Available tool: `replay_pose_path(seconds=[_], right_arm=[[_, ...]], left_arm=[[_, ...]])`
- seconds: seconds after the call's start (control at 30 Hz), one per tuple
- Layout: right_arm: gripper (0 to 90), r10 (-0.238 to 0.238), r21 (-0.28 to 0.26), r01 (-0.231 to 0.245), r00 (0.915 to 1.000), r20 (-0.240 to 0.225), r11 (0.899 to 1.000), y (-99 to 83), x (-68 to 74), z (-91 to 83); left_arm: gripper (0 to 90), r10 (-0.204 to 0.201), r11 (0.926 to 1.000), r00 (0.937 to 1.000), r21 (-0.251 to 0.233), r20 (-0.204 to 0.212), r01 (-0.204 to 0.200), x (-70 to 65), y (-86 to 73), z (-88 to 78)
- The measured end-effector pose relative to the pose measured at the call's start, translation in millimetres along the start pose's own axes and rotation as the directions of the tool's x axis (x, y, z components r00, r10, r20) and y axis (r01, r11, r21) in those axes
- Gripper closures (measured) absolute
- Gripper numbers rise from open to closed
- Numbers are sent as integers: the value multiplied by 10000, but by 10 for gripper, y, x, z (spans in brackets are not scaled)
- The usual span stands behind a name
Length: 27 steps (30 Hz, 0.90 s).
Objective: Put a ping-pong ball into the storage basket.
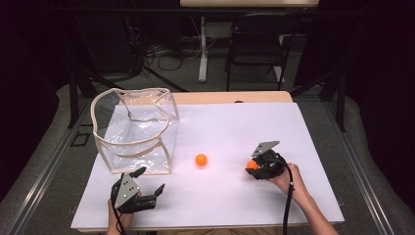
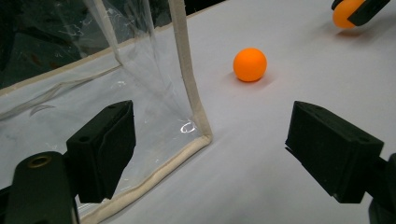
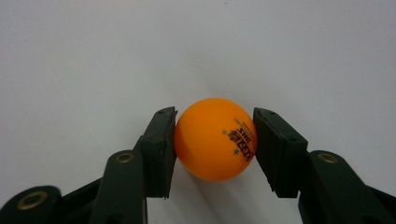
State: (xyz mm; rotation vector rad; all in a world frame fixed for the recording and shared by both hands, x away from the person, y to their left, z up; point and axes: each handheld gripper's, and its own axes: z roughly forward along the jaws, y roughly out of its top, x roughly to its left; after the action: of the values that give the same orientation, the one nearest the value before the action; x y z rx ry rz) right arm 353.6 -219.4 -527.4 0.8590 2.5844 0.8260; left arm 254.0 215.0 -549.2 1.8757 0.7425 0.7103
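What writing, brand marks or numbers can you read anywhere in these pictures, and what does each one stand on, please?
"DHS", with small stars beside it: printed sideways on the orange table tennis ball held in the right claw; the finer print beside the logo is too small to read.
No print can be made out on the loose orange ball, the clear plastic bag or the white table.

Clear bag [image 1: 134, 132] stands on the sheet's [image 1: 235, 122] left half, open mouth up. Loose ball [image 1: 201, 160] lies just right of the bag's near corner. Second ball [image 1: 252, 165] sits further right — between the right gripper's [image 1: 254, 165] jaws. Left gripper [image 1: 149, 182] — near edge, before the bag.
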Motion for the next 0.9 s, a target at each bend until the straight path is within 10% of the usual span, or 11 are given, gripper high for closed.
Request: replay_pose_path(seconds=[0.9], right_arm=[[513, -495, -96, 492, 9983, -302, 9987, 453, 63, 169]], left_arm=[[158, -97, 9998, 9997, -144, 208, 100, 10, 2, 16]])
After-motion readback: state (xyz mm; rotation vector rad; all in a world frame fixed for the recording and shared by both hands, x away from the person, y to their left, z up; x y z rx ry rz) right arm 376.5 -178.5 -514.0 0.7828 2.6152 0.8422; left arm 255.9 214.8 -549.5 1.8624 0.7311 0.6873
